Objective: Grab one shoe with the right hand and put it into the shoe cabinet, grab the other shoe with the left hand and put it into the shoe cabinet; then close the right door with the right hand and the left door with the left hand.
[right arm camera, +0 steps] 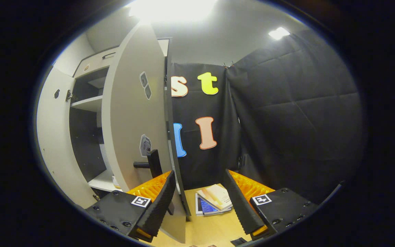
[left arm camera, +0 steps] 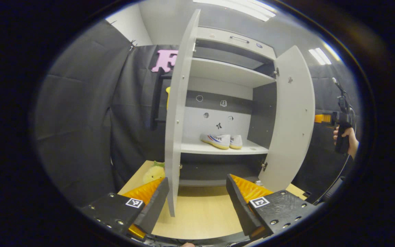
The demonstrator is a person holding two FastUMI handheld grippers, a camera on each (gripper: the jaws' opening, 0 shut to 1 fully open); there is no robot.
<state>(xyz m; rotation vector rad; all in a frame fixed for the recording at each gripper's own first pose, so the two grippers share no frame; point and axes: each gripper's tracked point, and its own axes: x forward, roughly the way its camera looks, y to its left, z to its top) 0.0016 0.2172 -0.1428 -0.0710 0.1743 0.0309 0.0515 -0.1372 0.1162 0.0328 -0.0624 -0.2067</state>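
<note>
**Left gripper view: both shoes shelved, the doors are next**

Left gripper view shows our left hand-held gripper (left arm camera: 197,199) with its fingers spread wide and nothing between them. The free edge of the left door (left arm camera: 177,130) stands just ahead, rising out of the gap between the fingers. Farther ahead, on a shelf (left arm camera: 249,149) of the shoe cabinet (left arm camera: 231,73), the two shoes (left arm camera: 221,140) sit side by side, so we judge the shoe steps done. The right door (left arm camera: 291,120) hangs open ahead and to the right, and beyond it a hand holds the other gripper.

In the right gripper view our right hand-held gripper (right arm camera: 199,202) is likewise wide open and empty. The right door (right arm camera: 134,113) stands ahead and to the left, its edge reaching down between the fingers, and a dark handle (right arm camera: 151,164) juts from its outer face just above the left finger. Some books (right arm camera: 214,202) lie on the worktop (right arm camera: 204,230) straight ahead.

We judge the doors to be stiff, flat panels, light on their hinges but smooth-faced, so pinching the face would likely slip. For the right door we would push on the outer face near the free edge, or hook the handle. For the left, a flat press on its outer face near that edge should swing it shut without jolting the shoes.
</note>
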